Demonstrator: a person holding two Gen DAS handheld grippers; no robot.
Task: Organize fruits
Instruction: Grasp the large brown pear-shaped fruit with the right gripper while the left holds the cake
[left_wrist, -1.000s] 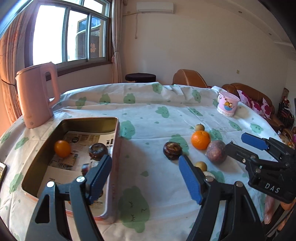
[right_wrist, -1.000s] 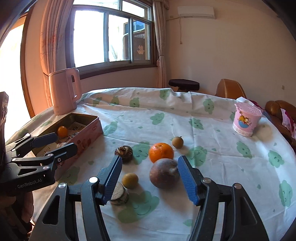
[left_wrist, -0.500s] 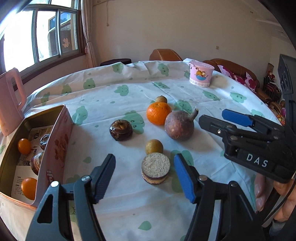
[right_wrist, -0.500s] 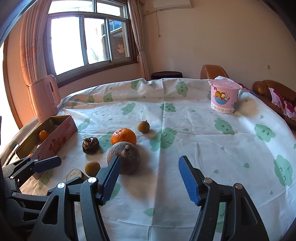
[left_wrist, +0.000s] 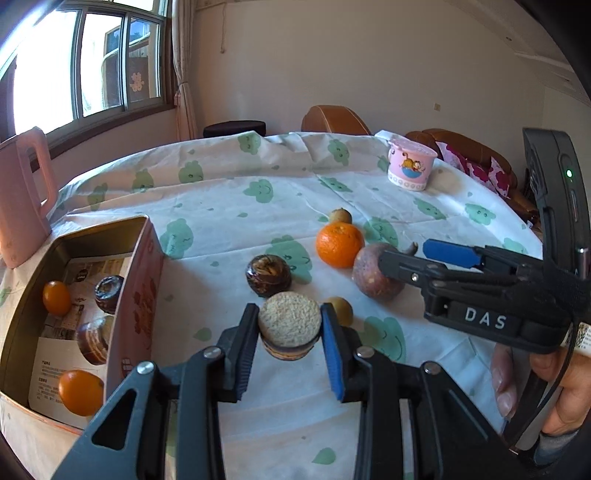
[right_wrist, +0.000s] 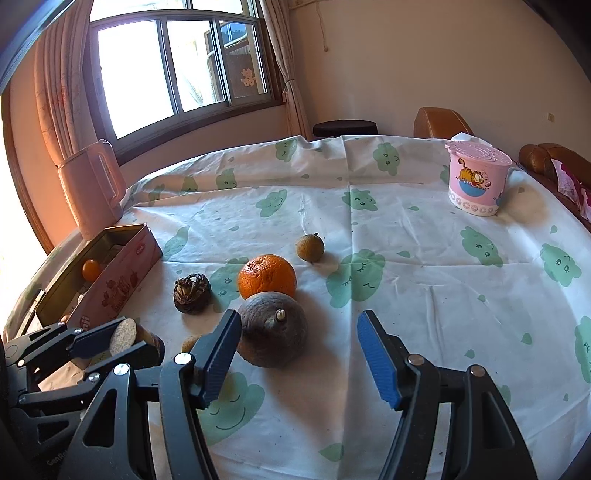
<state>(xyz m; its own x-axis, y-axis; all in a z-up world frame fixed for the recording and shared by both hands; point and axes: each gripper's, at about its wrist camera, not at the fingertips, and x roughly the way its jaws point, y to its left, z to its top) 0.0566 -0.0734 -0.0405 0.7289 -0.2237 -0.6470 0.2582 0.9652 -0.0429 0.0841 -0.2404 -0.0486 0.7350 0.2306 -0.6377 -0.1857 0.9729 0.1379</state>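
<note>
Between the left tongs (left_wrist: 289, 326), clamped, sits the halved fruit (left_wrist: 289, 319).

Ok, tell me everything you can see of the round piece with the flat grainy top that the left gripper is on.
The cut fruit piece is a short round puck: pale, grainy tan cut face on top, dark purplish-brown rind around the side. It sits upright between the left gripper fingers, whose jaws have just been closing and now press both its sides. Whether its underside touches the tablecloth is hidden. A small yellow-brown fruit lies just behind.
</note>
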